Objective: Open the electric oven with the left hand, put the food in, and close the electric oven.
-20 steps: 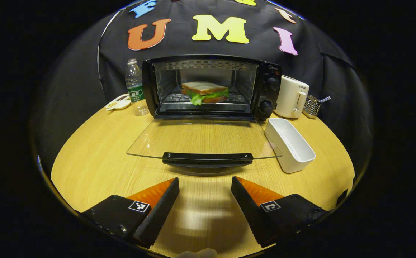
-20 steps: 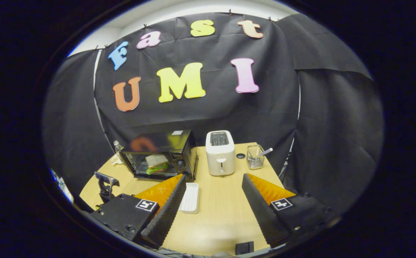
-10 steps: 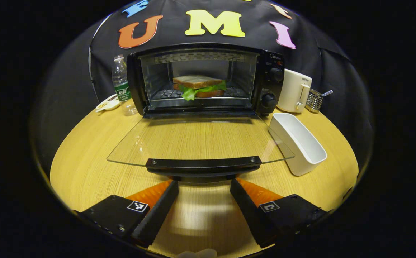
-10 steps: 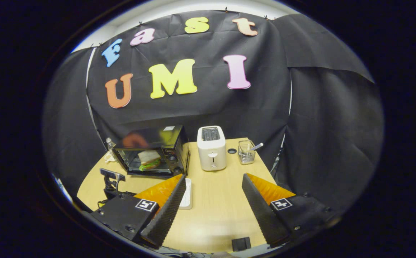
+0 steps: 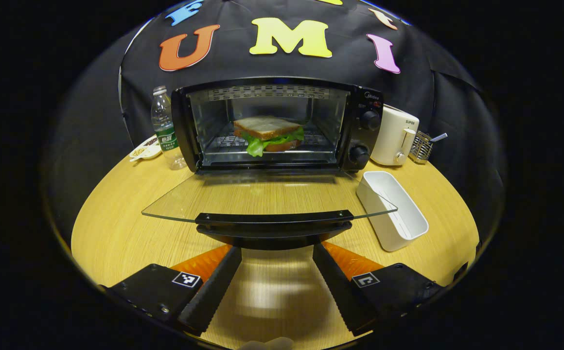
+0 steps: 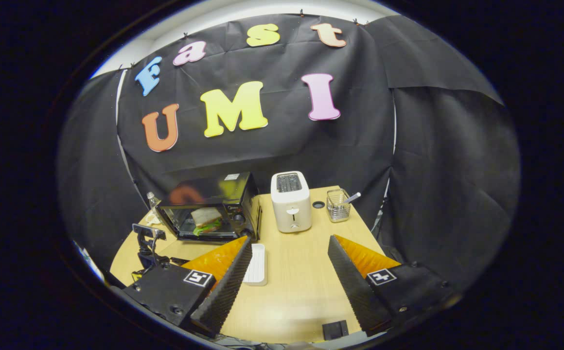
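Observation:
The black electric oven (image 5: 360, 121) stands open at the back of the table. Its glass door (image 5: 262, 197) is folded down toward me. On the rack inside lies a sandwich (image 5: 267, 132) with lettuce. My left gripper (image 5: 276, 250) is open, its fingertips just below and in front of the door's black handle (image 5: 272, 222); whether they touch it I cannot tell. My right gripper (image 6: 290, 240) hangs open and empty high above the table, to the right of the oven (image 6: 214, 206) and sandwich (image 6: 205, 221).
A white rectangular tray (image 5: 393, 209) lies right of the door. A white toaster (image 5: 393, 136) and a wire basket (image 5: 420, 145) stand beyond it. A water bottle (image 5: 164, 127) and a small dish (image 5: 143, 150) sit left of the oven.
My left gripper has come forward and lower, up to the door handle, so the glass now looks more edge-on. The right gripper view has shifted only slightly.

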